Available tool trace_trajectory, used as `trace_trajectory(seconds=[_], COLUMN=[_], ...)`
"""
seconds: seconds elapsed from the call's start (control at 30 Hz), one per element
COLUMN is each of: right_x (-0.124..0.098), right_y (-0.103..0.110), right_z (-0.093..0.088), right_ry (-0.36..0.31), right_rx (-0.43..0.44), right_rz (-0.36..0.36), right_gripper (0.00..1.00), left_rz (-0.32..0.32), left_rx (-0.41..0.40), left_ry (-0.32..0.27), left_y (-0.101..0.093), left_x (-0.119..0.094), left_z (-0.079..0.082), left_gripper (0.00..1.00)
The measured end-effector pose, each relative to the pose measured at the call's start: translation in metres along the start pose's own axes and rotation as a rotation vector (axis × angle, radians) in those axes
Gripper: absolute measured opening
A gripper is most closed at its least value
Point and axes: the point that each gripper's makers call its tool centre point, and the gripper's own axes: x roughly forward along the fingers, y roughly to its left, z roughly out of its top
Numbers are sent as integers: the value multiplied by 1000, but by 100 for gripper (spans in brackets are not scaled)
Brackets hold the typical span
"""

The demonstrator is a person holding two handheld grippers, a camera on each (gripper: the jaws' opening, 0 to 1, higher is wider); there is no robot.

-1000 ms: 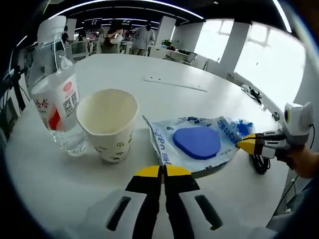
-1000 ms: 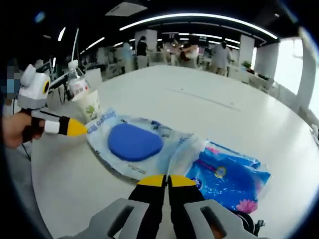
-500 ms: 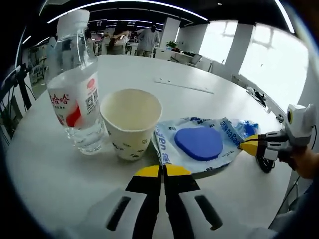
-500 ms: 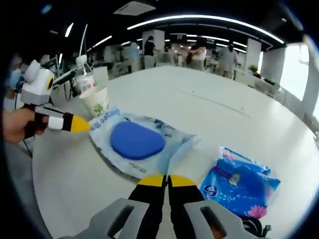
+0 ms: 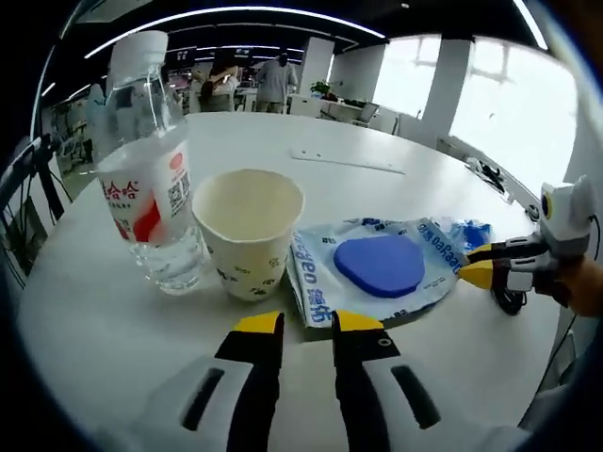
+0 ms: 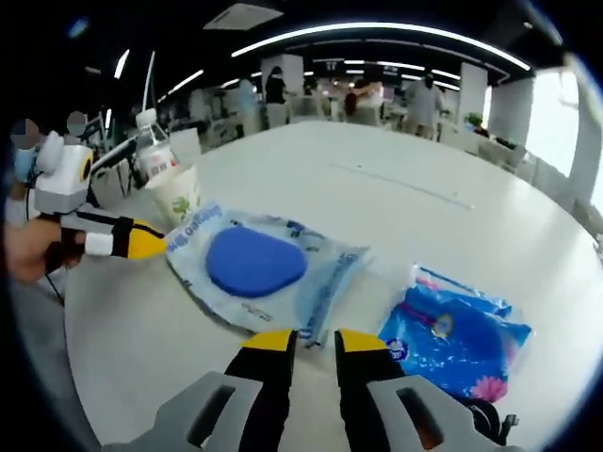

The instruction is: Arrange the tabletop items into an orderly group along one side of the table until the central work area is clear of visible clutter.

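A clear water bottle (image 5: 141, 188) with a red-and-white label stands on the white table beside a paper cup (image 5: 247, 231). To the cup's right lies a clear packet holding a blue pad (image 5: 382, 268), and a blue tissue pack (image 5: 466, 231) lies past it. My left gripper (image 5: 308, 325) hovers just in front of the cup and packet, open a little, with nothing between its jaws. My right gripper (image 6: 316, 341) is also slightly open and empty, close to the packet (image 6: 254, 264) and left of the tissue pack (image 6: 457, 330). Each gripper appears in the other's view, the right (image 5: 490, 268) and the left (image 6: 141, 247).
A thin white strip (image 5: 344, 160) lies across the far part of the round table. A black cable (image 5: 509, 299) hangs at the table's edge near the right gripper. Desks and people stand in the office behind.
Both grippers' jaws were pressed together and have now parted a little. Both views have shifted slightly; the items on the table have not moved.
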Motion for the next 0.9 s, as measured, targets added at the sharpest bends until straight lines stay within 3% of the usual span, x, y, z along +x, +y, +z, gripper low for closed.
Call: trace_trajectory(seconds=[0.2,0.47,0.7,0.9], right_x=[-16,-33,-49,-63], right_y=[-4,-18,-45,-72], right_z=[-2,1,6,-1], right_ry=[-28,-62,-99,-109], right_rx=[22,60,70,87], right_rz=[-14,-36,-72,-112], right_gripper=[31,32,32,31], left_rz=[-6,-25,-94,-129], left_rx=[18,63,108,130], left_ry=[-7,-56,-73,-69], left_y=[-8,-29,-69,-96], left_x=[-14,-22,-13,-3], left_z=[0,25,45,48], left_gripper=[25,26,26,25])
